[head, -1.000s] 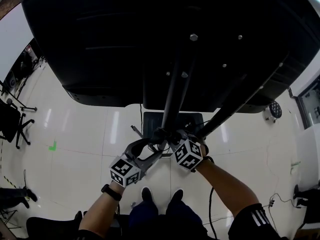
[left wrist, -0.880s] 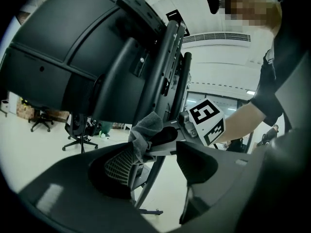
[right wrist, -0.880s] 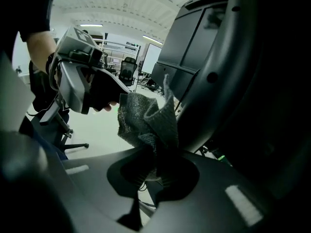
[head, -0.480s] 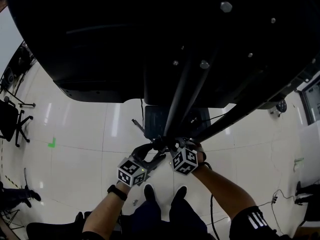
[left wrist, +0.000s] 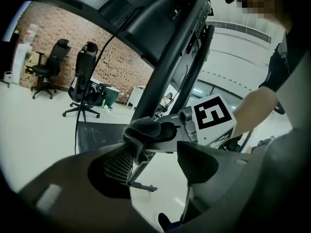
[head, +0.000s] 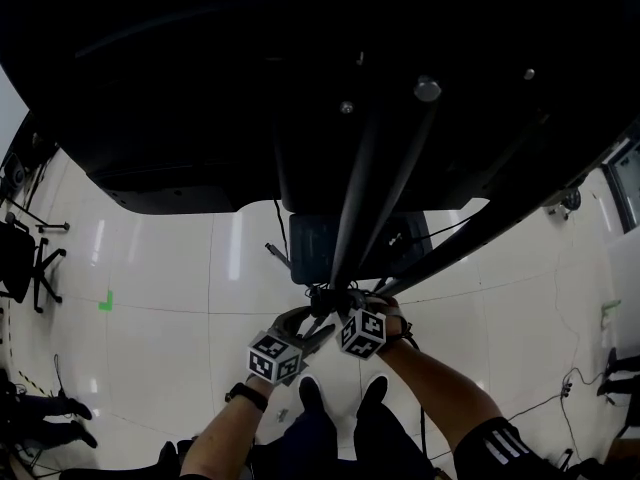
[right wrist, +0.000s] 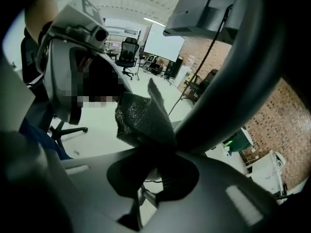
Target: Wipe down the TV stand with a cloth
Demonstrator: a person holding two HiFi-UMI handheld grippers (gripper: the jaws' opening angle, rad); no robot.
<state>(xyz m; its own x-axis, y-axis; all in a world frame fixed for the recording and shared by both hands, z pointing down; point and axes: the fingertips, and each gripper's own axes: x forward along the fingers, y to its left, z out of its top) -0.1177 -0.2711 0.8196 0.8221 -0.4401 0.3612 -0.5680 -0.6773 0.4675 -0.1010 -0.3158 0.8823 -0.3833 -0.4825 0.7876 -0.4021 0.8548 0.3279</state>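
Observation:
The TV stand's black pole (head: pixel 362 193) runs down from the dark back of the TV (head: pixel 300 68) to a flat base plate (head: pixel 308 250) on the floor. A dark grey cloth (head: pixel 326 296) is bunched against the pole's low end. My right gripper (head: pixel 338 306) is shut on that cloth (right wrist: pixel 142 118) and presses it to the pole (right wrist: pixel 228 96). My left gripper (head: pixel 312 320) sits right beside it, open. In the left gripper view the cloth (left wrist: pixel 143 129) touches the top of my left pad (left wrist: pixel 118 165), and the right gripper's marker cube (left wrist: pixel 212 115) is close behind.
Office chairs (head: pixel 25 253) stand at the far left on the glossy white floor, near a green tape mark (head: pixel 105 300). A cable (head: pixel 560 388) trails at the right. The person's shoes (head: pixel 312 393) are just below the grippers. The TV overhangs everything above.
Both grippers and the cloth have slid down the pole toward the base and drawn closer together. The TV's dark back now fills more of the head view.

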